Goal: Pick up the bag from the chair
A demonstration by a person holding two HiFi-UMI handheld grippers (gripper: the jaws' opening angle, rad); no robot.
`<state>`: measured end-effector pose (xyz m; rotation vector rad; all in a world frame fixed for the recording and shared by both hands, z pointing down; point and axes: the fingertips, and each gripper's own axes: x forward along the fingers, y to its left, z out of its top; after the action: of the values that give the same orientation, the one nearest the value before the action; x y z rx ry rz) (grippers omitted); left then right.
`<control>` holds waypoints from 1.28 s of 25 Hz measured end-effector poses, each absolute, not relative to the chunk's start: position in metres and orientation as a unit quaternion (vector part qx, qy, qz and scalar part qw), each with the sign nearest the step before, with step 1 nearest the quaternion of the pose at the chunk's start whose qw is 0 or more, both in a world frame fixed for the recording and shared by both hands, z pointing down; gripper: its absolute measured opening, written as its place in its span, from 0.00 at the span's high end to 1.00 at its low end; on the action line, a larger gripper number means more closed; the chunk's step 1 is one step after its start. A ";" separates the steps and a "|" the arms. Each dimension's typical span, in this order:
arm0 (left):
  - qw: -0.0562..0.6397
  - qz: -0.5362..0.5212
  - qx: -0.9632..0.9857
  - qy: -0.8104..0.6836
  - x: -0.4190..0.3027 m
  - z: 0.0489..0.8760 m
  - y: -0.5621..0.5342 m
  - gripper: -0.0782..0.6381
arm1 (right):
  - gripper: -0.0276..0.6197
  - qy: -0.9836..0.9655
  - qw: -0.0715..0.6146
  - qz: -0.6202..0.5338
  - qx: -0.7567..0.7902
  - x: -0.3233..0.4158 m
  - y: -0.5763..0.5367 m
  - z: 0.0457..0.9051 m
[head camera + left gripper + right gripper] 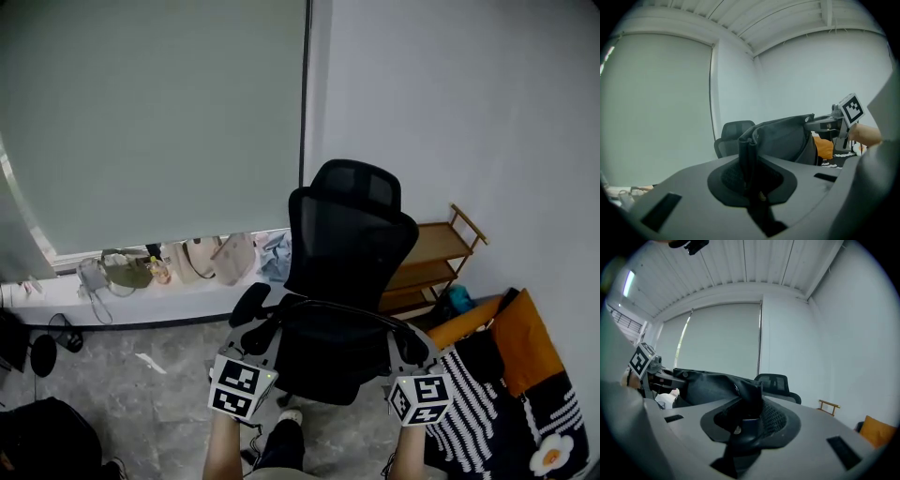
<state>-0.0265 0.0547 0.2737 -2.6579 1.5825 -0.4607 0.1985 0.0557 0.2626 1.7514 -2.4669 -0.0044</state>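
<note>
Your left gripper [751, 164] is clamped shut on one top corner of the black bag [333, 349], and your right gripper [749, 404] pinches the other. The bag hangs stretched between them, just in front of the chair [352, 248] and seemingly off its seat. It looks soft, saggy and light, so the firmer top rim is the place to grip. You cannot see what is inside it.

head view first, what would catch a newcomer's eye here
A black bag hangs stretched between the left gripper and the right gripper, low in the middle of the head view. Each gripper's jaws are shut on one end of its top edge. Just behind it a black office chair stands against the pale wall, and orange fabric lies at lower right.
</note>
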 end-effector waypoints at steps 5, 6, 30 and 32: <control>0.027 -0.141 -0.850 0.508 -0.026 0.250 0.064 0.84 | 0.77 -0.812 0.041 -0.004 0.582 0.199 0.067 0.243; 0.029 -0.140 -0.849 0.508 -0.027 0.247 0.065 0.84 | 0.77 -0.812 0.039 -0.006 0.582 0.198 0.068 0.240; 0.038 -0.130 -0.852 0.505 -0.039 0.232 0.071 0.84 | 0.77 -0.814 0.023 -0.005 0.580 0.186 0.072 0.225; 0.037 -0.130 -0.853 0.505 -0.039 0.232 0.071 0.84 | 0.77 -0.814 0.024 -0.004 0.581 0.186 0.072 0.225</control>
<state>-0.0392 0.0709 0.2323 -2.6184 1.5493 -0.3977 0.1858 0.0722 0.2250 1.7982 -2.5177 -0.0132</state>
